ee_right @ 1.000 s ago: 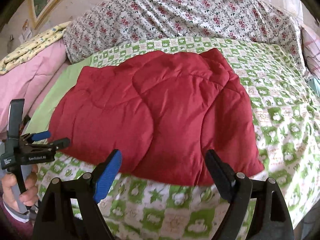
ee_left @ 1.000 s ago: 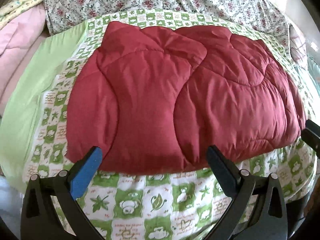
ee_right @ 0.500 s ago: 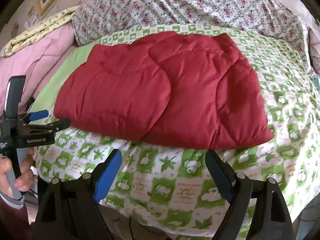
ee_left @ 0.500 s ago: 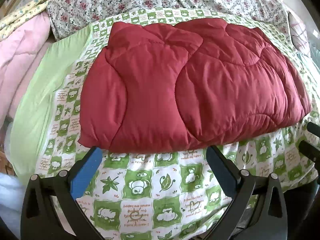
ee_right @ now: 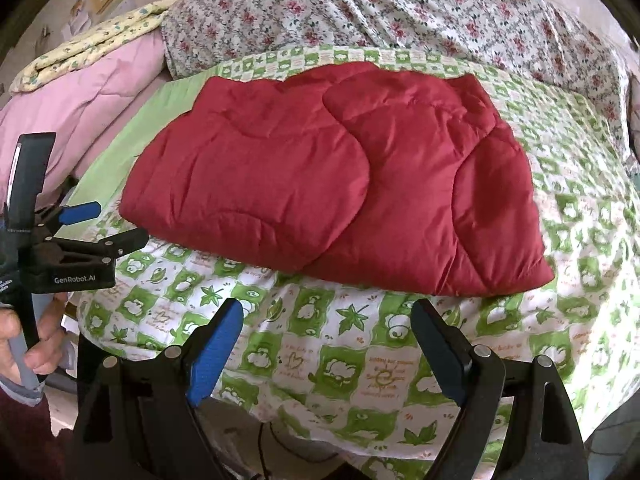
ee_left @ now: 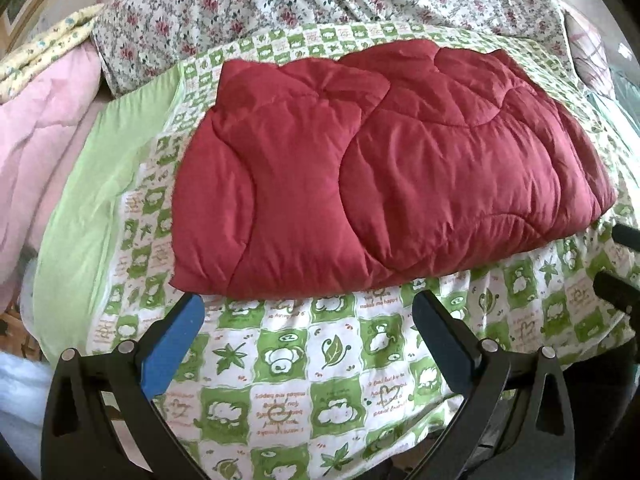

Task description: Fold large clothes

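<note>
Green-and-white checked cotton, printed with leaves and little bears, fills the ground just ahead of both claws: it is the cover of the bed [ee_left: 280,360], and it drops away over the near edge below them. The left claw [ee_left: 308,316] hangs over this bare strip with its jaws wide apart and nothing between them. The right claw [ee_right: 326,320] does the same, jaws spread and empty.

Just beyond the tips of both lies the task's thing, a dark red quilted padded garment [ee_left: 380,168], folded flat into a thick, puffy slab. Its long axis runs across the claws' line of sight, left to right, with its near hem parallel to the bed edge. From the left claw, the slab's near left corner sits directly ahead of the blue pad [ee_left: 176,344]; from the right claw, the near right corner lies ahead and slightly right. So each hand is nearer its own end, and a further fold would likely start from that near hem. Nothing stands between claws and hem.

Left of the garment runs a plain pale green border, then a pink quilt [ee_right: 80,100]. Farthest off, a rose-patterned floral cover [ee_right: 400,12] is heaped behind.
</note>
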Demonstrator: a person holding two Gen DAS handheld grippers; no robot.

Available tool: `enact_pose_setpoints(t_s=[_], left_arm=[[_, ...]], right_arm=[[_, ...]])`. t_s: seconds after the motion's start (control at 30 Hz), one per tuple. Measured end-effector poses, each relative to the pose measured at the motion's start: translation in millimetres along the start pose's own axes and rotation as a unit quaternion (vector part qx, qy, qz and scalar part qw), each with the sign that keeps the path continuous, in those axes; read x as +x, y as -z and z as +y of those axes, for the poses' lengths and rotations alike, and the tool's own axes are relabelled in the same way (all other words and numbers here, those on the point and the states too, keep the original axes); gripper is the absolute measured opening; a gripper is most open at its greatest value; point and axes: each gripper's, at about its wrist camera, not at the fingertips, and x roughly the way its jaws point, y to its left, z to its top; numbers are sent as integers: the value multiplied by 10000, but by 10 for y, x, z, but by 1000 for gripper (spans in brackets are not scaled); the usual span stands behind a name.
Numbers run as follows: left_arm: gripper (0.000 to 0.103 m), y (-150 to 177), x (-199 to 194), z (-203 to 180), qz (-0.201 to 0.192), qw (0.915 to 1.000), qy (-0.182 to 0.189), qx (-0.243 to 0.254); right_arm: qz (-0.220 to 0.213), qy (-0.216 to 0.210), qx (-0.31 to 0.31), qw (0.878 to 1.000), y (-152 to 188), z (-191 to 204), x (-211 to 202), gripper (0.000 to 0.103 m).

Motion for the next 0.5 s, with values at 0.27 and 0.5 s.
enact_pose_setpoints(t_s=[0.27, 0.5], left_arm=[[103, -261, -338, 165, -288, 9993, 258, 8], [103, -422, -175, 157, -257, 9996, 27, 78]], right_arm=[[-209, -106, -369, 9990, -304, 91, -326, 95], [-216, -125, -460, 9986, -525, 84, -258, 103]])
